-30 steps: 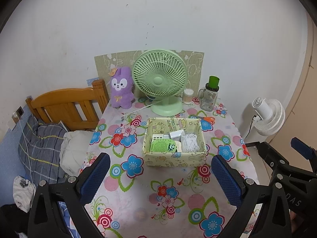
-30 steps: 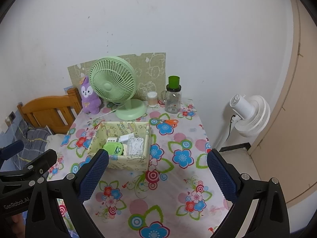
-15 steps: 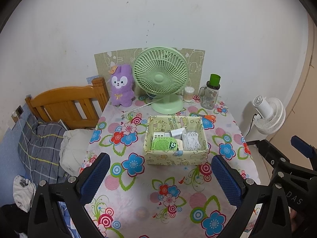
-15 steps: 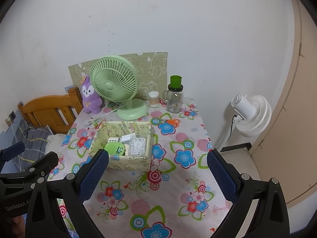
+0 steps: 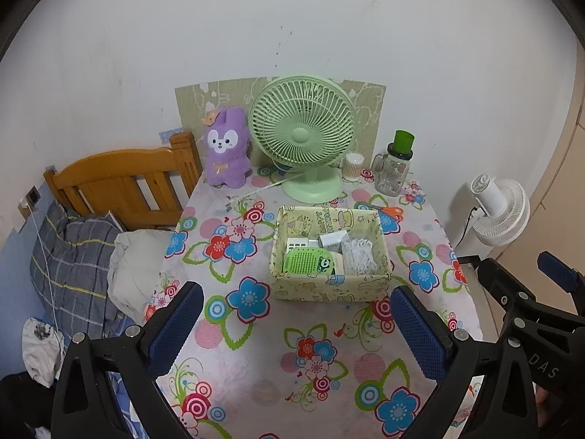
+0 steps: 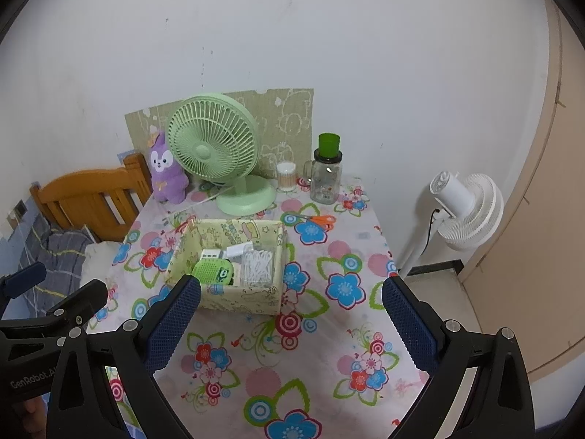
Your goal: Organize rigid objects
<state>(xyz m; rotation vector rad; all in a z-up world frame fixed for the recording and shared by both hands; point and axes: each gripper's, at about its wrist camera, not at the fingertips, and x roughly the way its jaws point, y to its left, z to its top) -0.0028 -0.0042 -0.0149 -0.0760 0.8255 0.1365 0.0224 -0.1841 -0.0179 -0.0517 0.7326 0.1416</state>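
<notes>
Tongs first: left tongs (image 5: 296, 325) and right tongs (image 6: 290, 320) both spread wide over the near edge of the tabletop (image 5: 256, 376), holding nothing, blue ribbed pads facing inward. Glossy flowered cloth below, probably slick. Mid-tabletop, a soft-walled printed box (image 5: 329, 289), likely light and prone to buckle if pinched at one wall; better gripped at a corner or rim. Inside it, a green perforated plastic gadget (image 5: 310, 263), a white charger block (image 5: 331, 239) and a coiled white cable (image 5: 356, 256), all small, hard-shelled and light. Beyond, toward the far right corner, orange-handled scissors (image 6: 318, 219), stiff, thin, best taken across the handles. At the far edge, a glass jar (image 6: 325, 179), fragile and smooth, beside a green fan (image 6: 215, 150).
</notes>
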